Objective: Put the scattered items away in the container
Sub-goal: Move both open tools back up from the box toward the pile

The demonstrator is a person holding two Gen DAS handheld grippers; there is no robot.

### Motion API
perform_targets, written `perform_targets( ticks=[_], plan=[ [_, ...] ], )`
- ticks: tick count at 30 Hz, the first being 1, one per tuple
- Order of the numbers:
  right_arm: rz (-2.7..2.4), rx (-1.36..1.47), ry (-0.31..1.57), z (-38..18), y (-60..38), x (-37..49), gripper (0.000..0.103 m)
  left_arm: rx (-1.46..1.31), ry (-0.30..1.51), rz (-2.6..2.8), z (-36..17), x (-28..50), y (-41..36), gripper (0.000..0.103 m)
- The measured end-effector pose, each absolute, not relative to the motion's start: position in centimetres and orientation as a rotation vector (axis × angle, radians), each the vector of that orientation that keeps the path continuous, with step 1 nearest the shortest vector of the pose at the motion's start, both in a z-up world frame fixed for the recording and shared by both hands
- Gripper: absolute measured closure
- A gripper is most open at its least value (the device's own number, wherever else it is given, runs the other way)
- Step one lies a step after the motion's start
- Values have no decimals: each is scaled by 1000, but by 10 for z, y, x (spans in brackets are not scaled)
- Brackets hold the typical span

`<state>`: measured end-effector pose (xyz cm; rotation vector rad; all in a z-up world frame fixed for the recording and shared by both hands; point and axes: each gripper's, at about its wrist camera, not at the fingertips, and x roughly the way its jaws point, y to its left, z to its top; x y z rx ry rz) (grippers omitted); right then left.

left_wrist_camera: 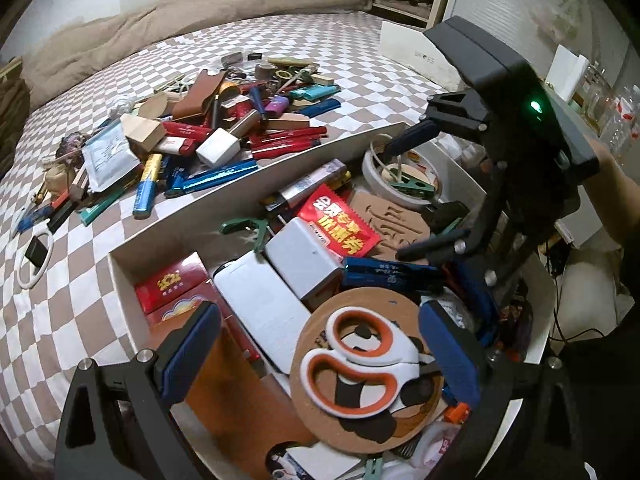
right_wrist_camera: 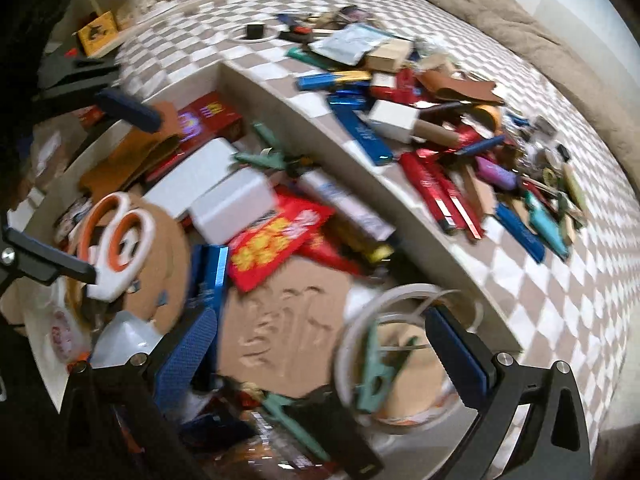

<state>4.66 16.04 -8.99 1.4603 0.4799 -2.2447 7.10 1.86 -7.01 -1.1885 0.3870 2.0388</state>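
A white container (left_wrist_camera: 280, 168) sits on a checkered bed, full of boxes, clips and cards. White-and-orange scissors (left_wrist_camera: 356, 364) lie on a round panda board (left_wrist_camera: 372, 420) inside it. My left gripper (left_wrist_camera: 320, 356) is open and empty, hovering over the scissors. My right gripper (left_wrist_camera: 420, 192) shows in the left wrist view, open above the container's far end. In the right wrist view the right gripper (right_wrist_camera: 324, 352) is open and empty over a brown cutout card (right_wrist_camera: 288, 320) and a white tape ring (right_wrist_camera: 384, 300). The left gripper (right_wrist_camera: 108, 188) shows there too. A pile of scattered items (left_wrist_camera: 208, 128) lies on the bed beyond the container.
The pile (right_wrist_camera: 440, 128) holds red and blue boxes, a white box (left_wrist_camera: 218, 146), a brown case and lighters. A white ring with a black block (left_wrist_camera: 36, 256) lies at the left. A beige blanket (left_wrist_camera: 180, 12) lies at the back. Shelves (left_wrist_camera: 576, 72) stand right.
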Motion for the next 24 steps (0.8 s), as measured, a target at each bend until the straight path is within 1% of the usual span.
perform_targets(
  ticks=[12, 17, 24],
  plan=[
    [-2177, 1473, 557, -101, 144, 58, 0, -1191, 387, 2023, -74, 71, 19, 3],
    [-2192, 1463, 487, -92, 153, 59, 0, -1196, 376, 2031, -74, 72, 19, 3],
    [-2149, 1447, 468, -88, 144, 70, 0, -1196, 376, 2029, -75, 72, 20, 3]
  ],
)
